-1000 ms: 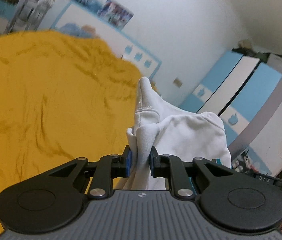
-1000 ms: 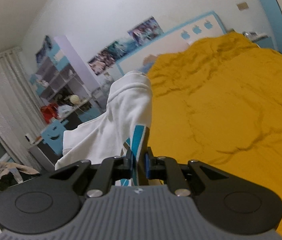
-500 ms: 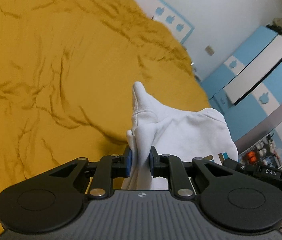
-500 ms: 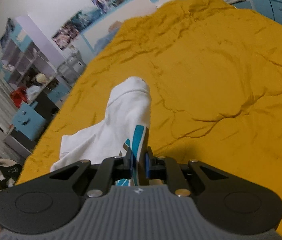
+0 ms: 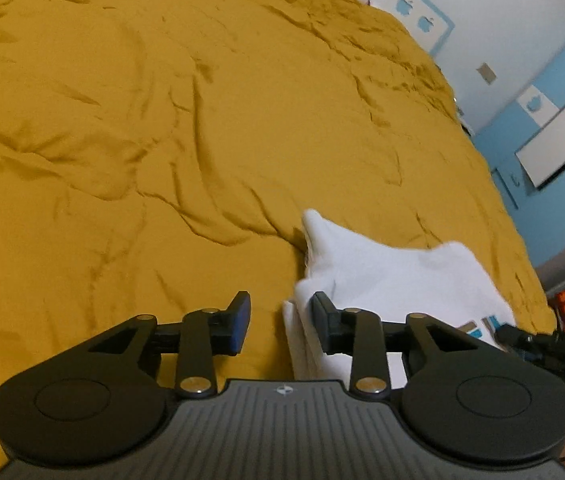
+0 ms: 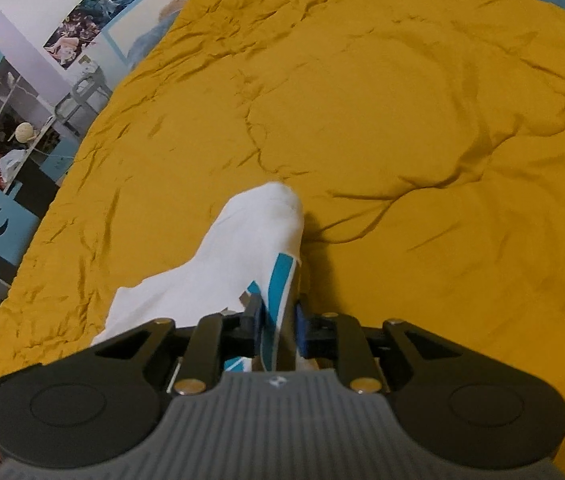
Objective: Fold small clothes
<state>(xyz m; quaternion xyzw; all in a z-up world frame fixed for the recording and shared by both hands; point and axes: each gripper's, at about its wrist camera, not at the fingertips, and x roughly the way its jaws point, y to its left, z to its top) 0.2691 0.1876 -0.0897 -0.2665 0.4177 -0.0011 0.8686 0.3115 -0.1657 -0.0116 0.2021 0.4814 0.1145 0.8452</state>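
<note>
Mustard-yellow bedding (image 5: 162, 120) covers the bed, rumpled into long creases, and the white garment (image 5: 382, 276) with teal stripes lies on it near the edge. The left gripper (image 5: 280, 318) has just been opening; its fingers stand spread, the fabric beside the right one, no longer pinched. The right gripper (image 6: 278, 326) has also been easing apart, with a striped fold of the garment (image 6: 242, 248) between its narrowly parted fingers. Blue-and-white cabinets (image 5: 554, 128) stand beyond the bed, and cluttered shelves (image 6: 2, 112) on the other side.
</note>
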